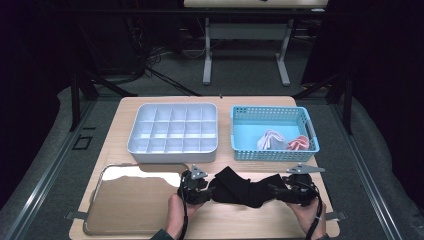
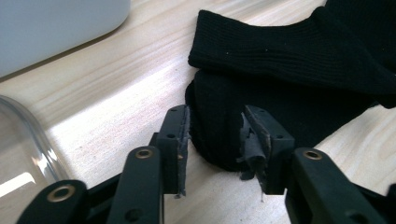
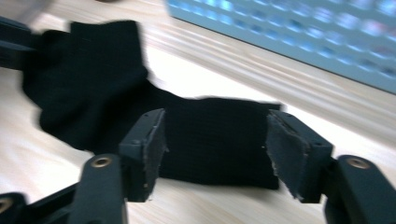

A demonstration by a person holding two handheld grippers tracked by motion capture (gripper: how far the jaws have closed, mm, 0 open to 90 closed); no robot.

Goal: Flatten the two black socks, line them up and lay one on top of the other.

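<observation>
A black sock (image 1: 245,187) lies crumpled across the wooden table near its front edge, stretched between my two grippers. My left gripper (image 1: 206,193) is at the sock's left end. In the left gripper view its jaws (image 2: 215,135) stand apart, with the rounded end of the sock (image 2: 289,60) lying between them, the pads not pressing it. My right gripper (image 1: 281,193) is at the sock's right end. In the right gripper view its jaws (image 3: 215,140) are wide apart around the flat end of the sock (image 3: 93,79), clear of the cloth.
A white tray with several compartments (image 1: 172,131) stands behind the sock at the left. A blue basket (image 1: 274,156) at the back right holds a white cloth (image 1: 270,140) and a red one (image 1: 298,144). A shiny flat tray (image 1: 130,200) lies at the front left.
</observation>
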